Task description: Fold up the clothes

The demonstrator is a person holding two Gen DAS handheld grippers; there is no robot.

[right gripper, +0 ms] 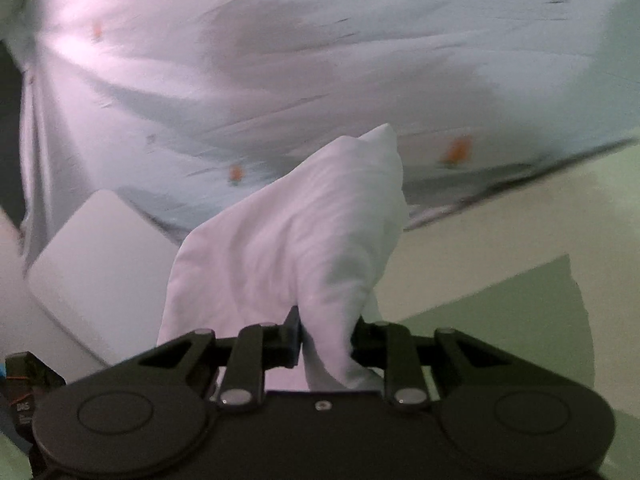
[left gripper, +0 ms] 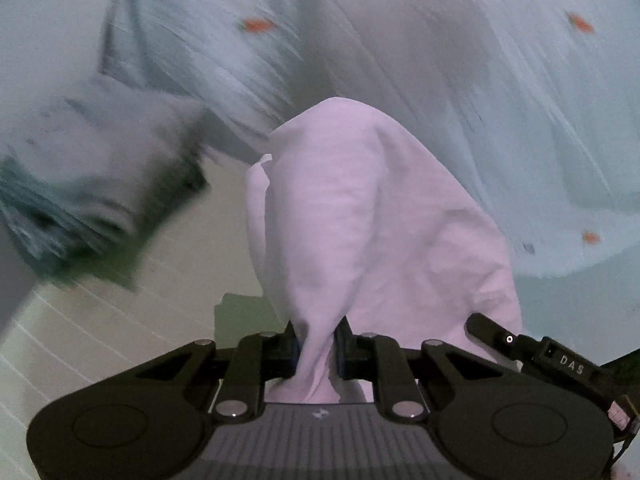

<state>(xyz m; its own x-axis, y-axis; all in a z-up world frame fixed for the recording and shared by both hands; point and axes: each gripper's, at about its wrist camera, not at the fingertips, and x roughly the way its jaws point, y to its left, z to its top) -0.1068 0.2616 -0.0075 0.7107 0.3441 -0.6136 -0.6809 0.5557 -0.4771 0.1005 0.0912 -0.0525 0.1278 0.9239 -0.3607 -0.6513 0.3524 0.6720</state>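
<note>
A white garment [left gripper: 360, 208] is bunched between the jaws of my left gripper [left gripper: 317, 350], which is shut on it; the cloth stands up in front of the camera. My right gripper [right gripper: 326, 338] is shut on another bunch of the same white garment [right gripper: 304, 232]. Both bunches are lifted off the surface. Behind them lies a pale blue-white sheet with small orange marks [left gripper: 460, 80], which also shows in the right wrist view [right gripper: 320, 60], blurred by motion.
A blurred grey-green folded pile [left gripper: 80, 184] lies at the left of the left wrist view. A white rectangular pad [right gripper: 100, 264] sits at the left of the right wrist view. Pale green floor [right gripper: 520, 280] shows at the right. The other gripper's edge [left gripper: 532, 350] shows at lower right.
</note>
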